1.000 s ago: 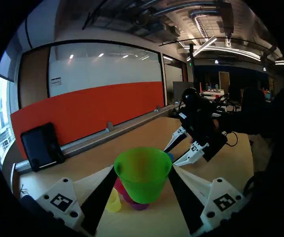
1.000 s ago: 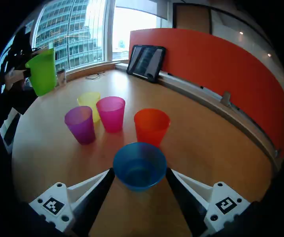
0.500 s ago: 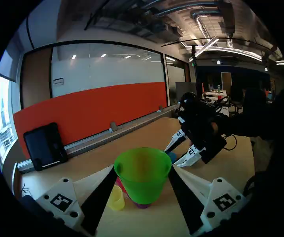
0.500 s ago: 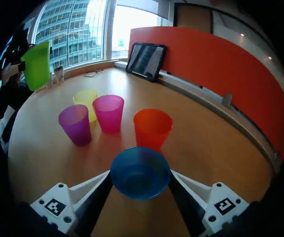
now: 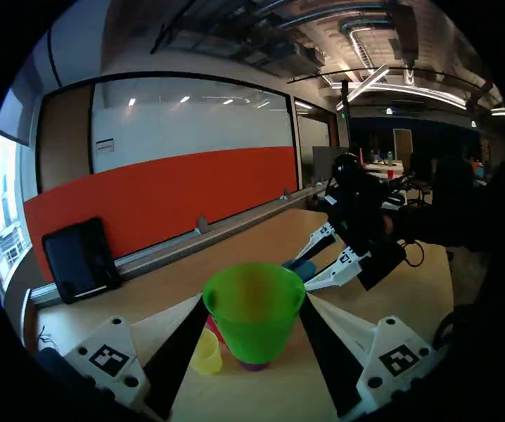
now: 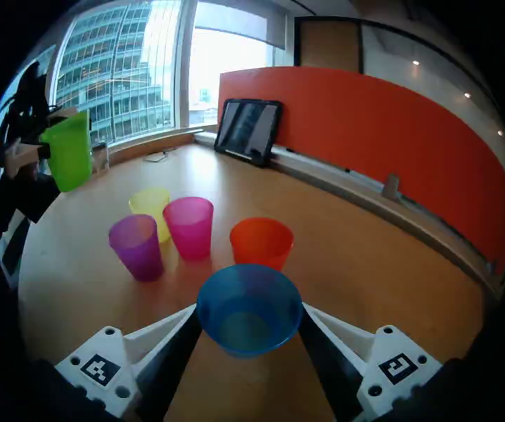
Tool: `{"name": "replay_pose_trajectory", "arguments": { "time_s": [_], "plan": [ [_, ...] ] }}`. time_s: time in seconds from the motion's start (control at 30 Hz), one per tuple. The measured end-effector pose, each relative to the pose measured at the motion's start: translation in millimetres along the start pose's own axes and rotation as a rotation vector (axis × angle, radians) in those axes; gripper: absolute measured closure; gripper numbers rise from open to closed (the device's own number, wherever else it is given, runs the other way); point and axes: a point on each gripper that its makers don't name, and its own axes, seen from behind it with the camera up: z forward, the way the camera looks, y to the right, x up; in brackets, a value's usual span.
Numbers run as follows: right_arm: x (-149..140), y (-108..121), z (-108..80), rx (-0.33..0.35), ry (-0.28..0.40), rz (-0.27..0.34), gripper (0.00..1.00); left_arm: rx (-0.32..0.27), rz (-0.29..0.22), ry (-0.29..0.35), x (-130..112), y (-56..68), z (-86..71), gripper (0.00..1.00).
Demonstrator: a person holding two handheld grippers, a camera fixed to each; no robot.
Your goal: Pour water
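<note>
Left gripper clamping green cup, upright in the air. Right gripper squeezing blue cup; contents hard to tell. Standing clustered on table: purple cup, yellow cup, pink cup, orange cup.

Four cups clog mid-frame in the right gripper view: yellow cup, purple cup and pink cup bunched tight, orange cup across a narrow gap. The surface lies bare toward the right edge; a tablet leans at top centre.
</note>
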Motion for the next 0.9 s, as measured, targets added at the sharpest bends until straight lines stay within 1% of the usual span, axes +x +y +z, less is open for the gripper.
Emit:
{"name": "replay_pose_trajectory", "arguments": {
  "time_s": [0.3, 0.67, 0.9],
  "plan": [
    [38.3, -4.4, -29.6, 0.003, 0.107, 0.027, 0.08, 0.001, -0.012, 0.005, -2.5, -3.4, 2.2, 0.12],
    [96.0, -15.2, -63.6, 0.004, 0.263, 0.000, 0.08, -0.001, -0.020, 0.013, -6.7, -4.1, 4.0, 0.12],
    [133.6, -20.8, -85.1, 0.004, 0.368, -0.015, 0.08, -0.005, -0.036, 0.039, -1.3, -3.6, 4.6, 0.12]
  ]
}}
